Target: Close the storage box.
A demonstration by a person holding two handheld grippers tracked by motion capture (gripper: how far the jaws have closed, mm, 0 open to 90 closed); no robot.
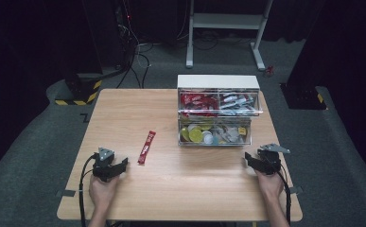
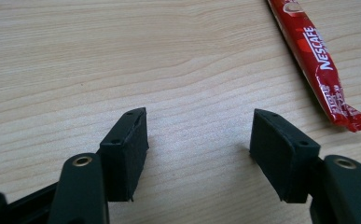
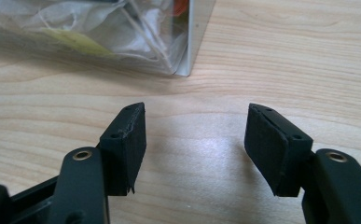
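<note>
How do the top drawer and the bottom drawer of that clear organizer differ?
The top drawer holds red and white sachets, while the bottom drawer holds round yellow and white capsules and loose packets. The top drawer juts wider and further forward than the bottom drawer, apparently pulled out. Both are clear plastic in the same white-topped organizer.
</note>
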